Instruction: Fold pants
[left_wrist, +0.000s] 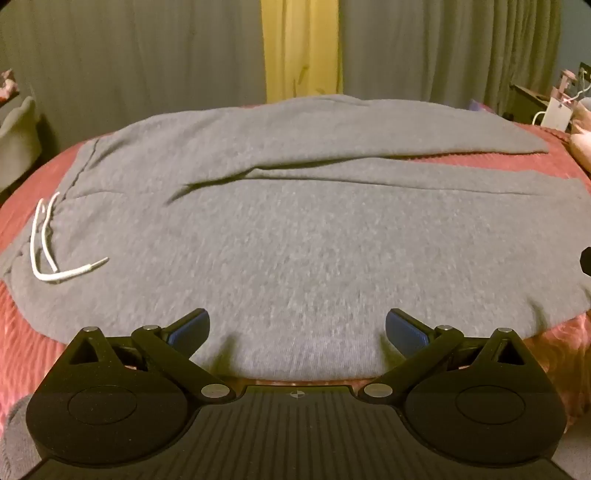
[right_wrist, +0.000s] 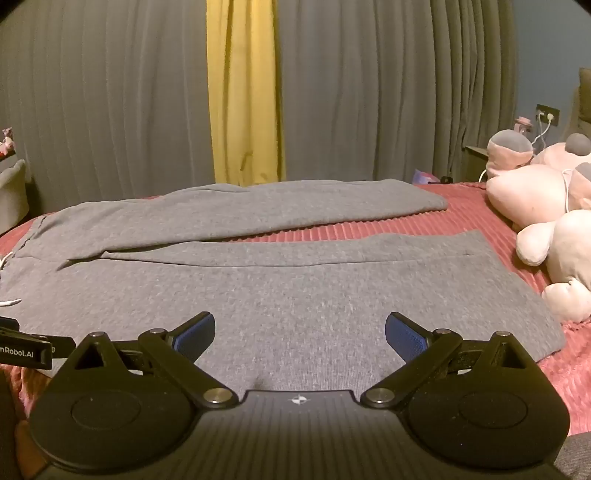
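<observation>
Grey sweatpants (left_wrist: 295, 229) lie spread flat across a red bedspread (left_wrist: 22, 343), waistband to the left with a white drawstring (left_wrist: 48, 240), both legs running right. In the right wrist view the same pants (right_wrist: 295, 295) show two legs with a strip of bedspread (right_wrist: 369, 225) between them. My left gripper (left_wrist: 297, 328) hovers over the near leg's edge, jaws wide open, blue pads (left_wrist: 404, 330) empty. My right gripper (right_wrist: 299, 330) is also open above the near leg, further toward the cuffs, nothing between its pads (right_wrist: 404, 338). The left gripper's tip (right_wrist: 26, 350) shows at that view's left edge.
Pink plush toys (right_wrist: 546, 218) lie on the bed at the right, close to the leg cuffs. Grey curtains (right_wrist: 369, 92) with a yellow panel (right_wrist: 243, 92) hang behind the bed. A nightstand (left_wrist: 528, 99) with cables stands at far right, and a grey seat (left_wrist: 18, 133) at far left.
</observation>
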